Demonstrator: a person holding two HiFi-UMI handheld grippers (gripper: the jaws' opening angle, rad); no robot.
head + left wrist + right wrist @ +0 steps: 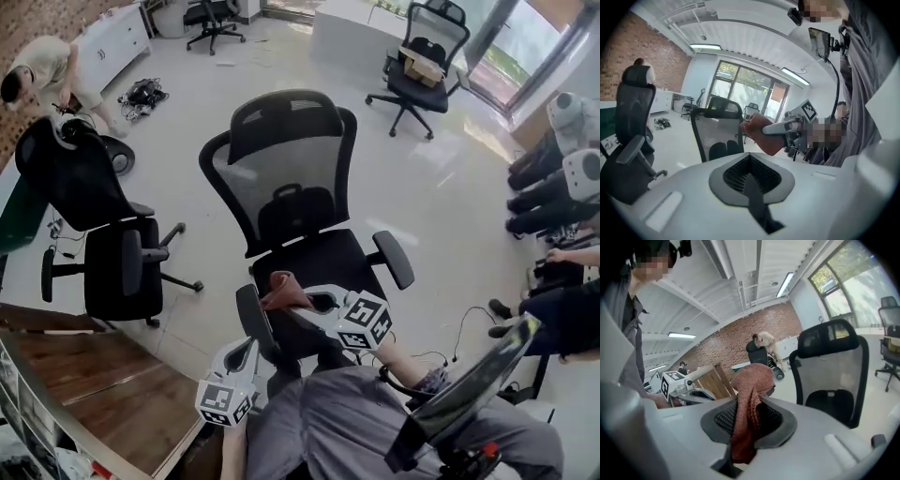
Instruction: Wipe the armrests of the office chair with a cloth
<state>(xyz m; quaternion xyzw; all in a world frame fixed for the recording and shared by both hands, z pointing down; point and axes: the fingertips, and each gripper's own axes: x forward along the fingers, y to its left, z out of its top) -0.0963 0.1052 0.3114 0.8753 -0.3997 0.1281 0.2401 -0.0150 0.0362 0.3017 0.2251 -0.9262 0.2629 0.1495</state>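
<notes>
A black mesh office chair [286, 183] stands in the middle of the room, seen from above in the head view. Its left armrest [253, 323] lies just below my right gripper [302, 302], which is shut on a reddish-brown cloth [283, 291]. The cloth [750, 404] hangs bunched between the pads in the right gripper view. The chair's right armrest [394, 259] is untouched. My left gripper [246, 347] hovers lower left of that left armrest, shut with nothing in it. The left gripper view shows the cloth [761, 133] and the chair's backrest [717, 129] ahead.
Another black chair [103, 234] stands close at the left, and more chairs [419, 58] sit farther back. A person [47, 70] crouches at the upper left. Wooden boards [103, 375] lie lower left. A seated person's legs [562, 314] and cables are at the right.
</notes>
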